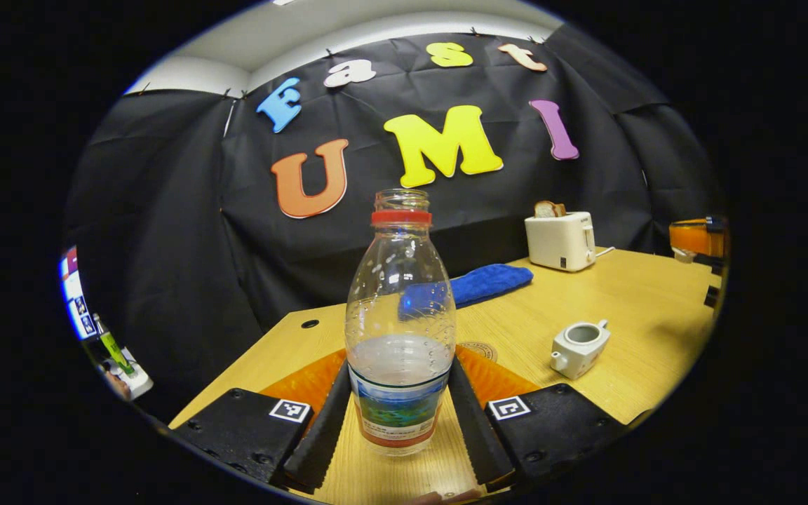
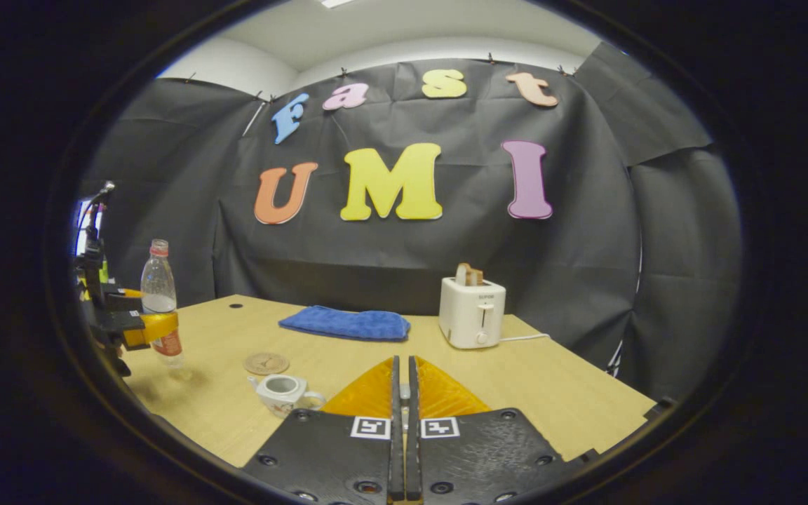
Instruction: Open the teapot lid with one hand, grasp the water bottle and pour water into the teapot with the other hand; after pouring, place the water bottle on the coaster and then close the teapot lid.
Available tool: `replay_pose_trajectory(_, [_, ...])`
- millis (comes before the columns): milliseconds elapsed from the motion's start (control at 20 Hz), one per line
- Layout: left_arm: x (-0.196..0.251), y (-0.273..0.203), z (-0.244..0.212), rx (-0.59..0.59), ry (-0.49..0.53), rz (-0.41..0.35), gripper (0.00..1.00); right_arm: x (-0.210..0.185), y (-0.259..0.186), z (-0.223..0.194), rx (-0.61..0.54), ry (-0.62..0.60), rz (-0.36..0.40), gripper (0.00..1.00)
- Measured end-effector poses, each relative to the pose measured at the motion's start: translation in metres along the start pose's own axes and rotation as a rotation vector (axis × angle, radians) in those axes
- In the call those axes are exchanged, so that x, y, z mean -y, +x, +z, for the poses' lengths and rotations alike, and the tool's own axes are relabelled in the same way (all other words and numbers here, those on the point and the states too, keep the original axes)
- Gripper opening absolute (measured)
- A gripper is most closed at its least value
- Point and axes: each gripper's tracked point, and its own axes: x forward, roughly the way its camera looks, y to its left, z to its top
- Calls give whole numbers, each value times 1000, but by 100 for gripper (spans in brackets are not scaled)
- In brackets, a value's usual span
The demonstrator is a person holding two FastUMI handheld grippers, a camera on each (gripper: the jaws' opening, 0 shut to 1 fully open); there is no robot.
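Note:
A clear water bottle (image 1: pixel 400 315) with a red neck ring and no cap stands upright, about a third full. My left gripper (image 1: pixel 400 365) is shut on its labelled lower part, one finger on each side. In the right gripper view the bottle (image 2: pixel 158 294) and left gripper (image 2: pixel 148 326) are at the table's far left. The white teapot (image 1: pixel 579 347) (image 2: pixel 281 389) stands with its top open. The round coaster (image 2: pixel 266 362) lies just behind it. My right gripper (image 2: pixel 402 372) has its fingers nearly together; in the left gripper view a small pale lid (image 1: pixel 681 256) hangs at its tip (image 1: pixel 690 247).
A blue cloth (image 2: pixel 344 324) lies at the back of the wooden table (image 2: pixel 551 386). A white toaster (image 2: pixel 472 312) with bread in it stands to the cloth's right, its cord trailing off. A small hole (image 1: pixel 310 323) sits near the table's back left corner.

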Motion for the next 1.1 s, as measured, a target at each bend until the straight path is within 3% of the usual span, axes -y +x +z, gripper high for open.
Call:
replay_pose_trajectory(200, [22, 3, -7, -59, 213, -14, 76, 16, 3, 0, -2, 8, -29, 2])
replay_pose_trajectory(550, [37, 13, -26, -140, 626, 25, 76, 33, 6, 0, -3, 7, -59, 1])
replay_pose_trajectory(900, [41, 17, -28, -179, 811, 43, 75, 41, 10, -7, -21, 7, -71, 1])
replay_pose_trajectory(1100, [39, 24, -26, -204, 969, 25, 75, 46, 13, -11, -33, 7, -80, 1])
